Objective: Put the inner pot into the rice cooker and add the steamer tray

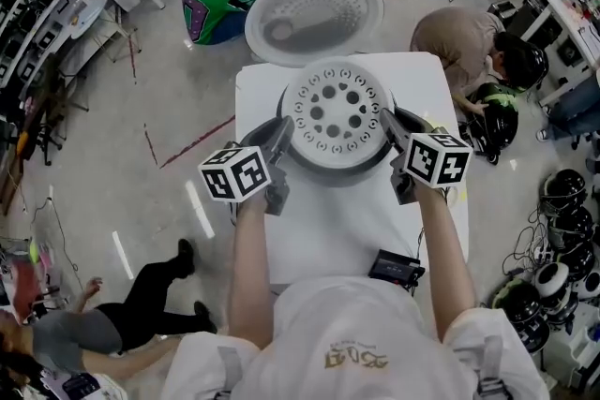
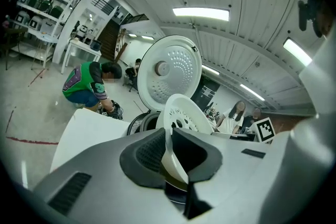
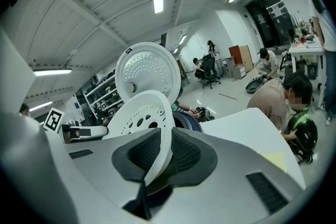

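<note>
1. Two grippers share one steamer tray (image 1: 337, 112); left gripper (image 1: 279, 141) has narrow jaws pinching the tray's left rim.
2. Tray sits between both grippers, atop the rice cooker (image 1: 330, 167), with the open lid (image 1: 314, 14) beyond.
3. Right gripper (image 1: 393, 134) has narrow jaws pinching the tray's right rim.

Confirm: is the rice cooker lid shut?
No, the lid stands open behind the steamer tray.
</note>
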`<state>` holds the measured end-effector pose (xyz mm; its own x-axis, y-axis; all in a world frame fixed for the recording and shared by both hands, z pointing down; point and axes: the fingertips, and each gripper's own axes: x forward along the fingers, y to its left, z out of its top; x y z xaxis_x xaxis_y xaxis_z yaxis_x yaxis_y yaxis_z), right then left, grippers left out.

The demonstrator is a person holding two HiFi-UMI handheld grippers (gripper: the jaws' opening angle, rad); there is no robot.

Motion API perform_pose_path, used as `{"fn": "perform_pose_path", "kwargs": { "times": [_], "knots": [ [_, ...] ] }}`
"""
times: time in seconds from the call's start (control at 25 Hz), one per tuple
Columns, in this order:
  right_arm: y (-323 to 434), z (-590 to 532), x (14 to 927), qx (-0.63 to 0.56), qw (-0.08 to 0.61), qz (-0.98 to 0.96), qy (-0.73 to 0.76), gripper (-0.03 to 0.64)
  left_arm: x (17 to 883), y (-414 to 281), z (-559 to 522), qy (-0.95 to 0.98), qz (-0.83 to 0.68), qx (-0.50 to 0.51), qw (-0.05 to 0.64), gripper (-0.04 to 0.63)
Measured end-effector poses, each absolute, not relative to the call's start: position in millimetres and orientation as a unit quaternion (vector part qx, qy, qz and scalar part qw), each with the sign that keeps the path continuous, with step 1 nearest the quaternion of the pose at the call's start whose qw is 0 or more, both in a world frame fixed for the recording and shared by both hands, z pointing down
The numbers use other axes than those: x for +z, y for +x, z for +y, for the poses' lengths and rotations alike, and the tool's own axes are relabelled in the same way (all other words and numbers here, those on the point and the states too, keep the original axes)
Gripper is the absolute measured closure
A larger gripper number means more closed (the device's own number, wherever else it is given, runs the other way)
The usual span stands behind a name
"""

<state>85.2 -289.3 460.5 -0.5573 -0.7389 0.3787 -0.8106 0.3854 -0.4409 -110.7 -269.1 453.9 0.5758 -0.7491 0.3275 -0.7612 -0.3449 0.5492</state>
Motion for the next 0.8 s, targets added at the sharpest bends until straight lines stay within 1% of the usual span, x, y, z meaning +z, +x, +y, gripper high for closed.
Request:
{"fn": "perform_pose_path", "kwargs": {
  "times": [0.2,0.32,0.6,0.64,0.68,0.8],
  "knots": [
    [84,-291,466,0.236,0.122,-0.840,0.473,0.520,463,-107,-269,0.821,-0.470,0.052,0.319,0.530],
    [83,-296,469,0.213,0.144,-0.840,0.477,0.508,468,-106,-272,0.821,-0.476,0.076,0.305,0.518],
    [80,-300,479,0.186,0.166,-0.837,0.487,0.491,478,-104,-273,0.820,-0.490,0.129,0.267,0.488],
    [80,-300,480,0.183,0.168,-0.837,0.488,0.488,480,-102,-272,0.819,-0.492,0.141,0.258,0.461],
    [80,-300,481,0.182,0.170,-0.836,0.489,0.486,482,-101,-272,0.819,-0.495,0.155,0.247,0.448],
    [79,-299,483,0.176,0.177,-0.834,0.492,0.485,483,-99,-271,0.816,-0.503,0.179,0.223,0.431]
  ]
}}
